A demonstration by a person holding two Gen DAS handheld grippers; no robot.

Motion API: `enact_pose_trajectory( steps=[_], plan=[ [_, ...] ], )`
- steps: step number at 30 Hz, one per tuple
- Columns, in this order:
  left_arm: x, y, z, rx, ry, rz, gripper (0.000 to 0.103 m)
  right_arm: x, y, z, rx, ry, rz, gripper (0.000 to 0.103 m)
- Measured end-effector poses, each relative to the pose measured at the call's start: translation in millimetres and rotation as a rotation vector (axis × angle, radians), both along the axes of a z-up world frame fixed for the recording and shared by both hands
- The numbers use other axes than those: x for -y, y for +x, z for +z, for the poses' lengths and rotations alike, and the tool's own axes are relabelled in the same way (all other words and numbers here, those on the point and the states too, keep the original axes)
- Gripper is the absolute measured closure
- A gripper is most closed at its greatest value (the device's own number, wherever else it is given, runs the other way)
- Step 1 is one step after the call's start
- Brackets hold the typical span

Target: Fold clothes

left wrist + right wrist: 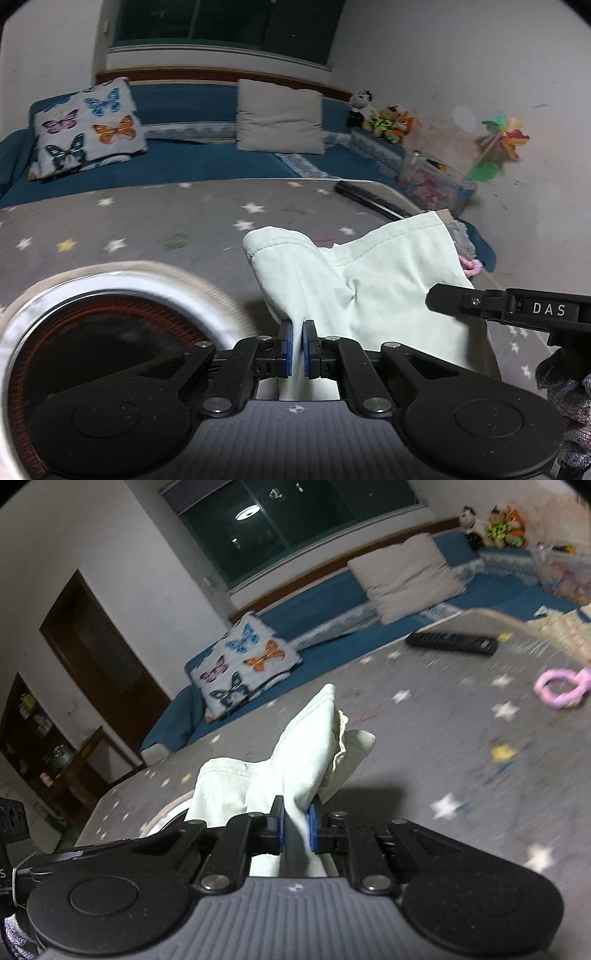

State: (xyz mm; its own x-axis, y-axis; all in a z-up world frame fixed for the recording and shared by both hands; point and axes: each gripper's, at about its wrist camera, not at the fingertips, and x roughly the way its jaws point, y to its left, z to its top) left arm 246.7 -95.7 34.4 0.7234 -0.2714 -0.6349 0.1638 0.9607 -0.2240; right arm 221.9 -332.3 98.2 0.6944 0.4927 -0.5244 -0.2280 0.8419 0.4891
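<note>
Here, both grippers are pinching the same pale green garment (369, 280), and it is hanging and bunching out ahead of the jaws above a grey star-printed cover (147, 221). The left gripper (295, 343) is clamping its blue pads on a gathered fold, the cloth rising just beyond the tips and spreading off to their right, toward the right gripper (295, 825). That one is gripping a thicker wad, so its pads are sitting slightly further apart, with fabric filling the gap and peaking ahead of the tips.

The garment is looking like a soft, light cotton knit: it is drooping, creasing and folding over itself, with no stiffness of its own. Stitched hems are running along its edges, and those double-layered seams are probably the firmest places to take hold, since thin single layers may be slipping out of smooth pads. Holding near two corners of one edge would likely be letting it hang flat.

Beyond the jaws a black remote (450, 642) and a pink ring (561, 688) are lying on the cover, well clear of the cloth. Left of the left jaws, a round white-rimmed heater (92, 332) with a reddish coil is sitting close by.
</note>
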Motion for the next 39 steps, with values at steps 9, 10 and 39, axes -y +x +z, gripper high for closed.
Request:
enact_pose_trajectory(
  steps=[9, 10, 39],
  plan=[
    [49.5, 32.1, -3.7, -0.015, 0.012, -0.065, 0.097, 45.1, 16.7, 8.2, 0.015, -0.070, -0.082, 0.092],
    [53.9, 34.8, -5.0, -0.018, 0.015, -0.070, 0.097, 49.7, 18.5, 6.8, 0.011, -0.074, -0.090, 0.092],
    [81.1, 18.0, -11.3, 0.029, 0.124, -0.148, 0.011, 77.0, 14.3, -6.3, 0.061, -0.236, -0.210, 0.076]
  ],
)
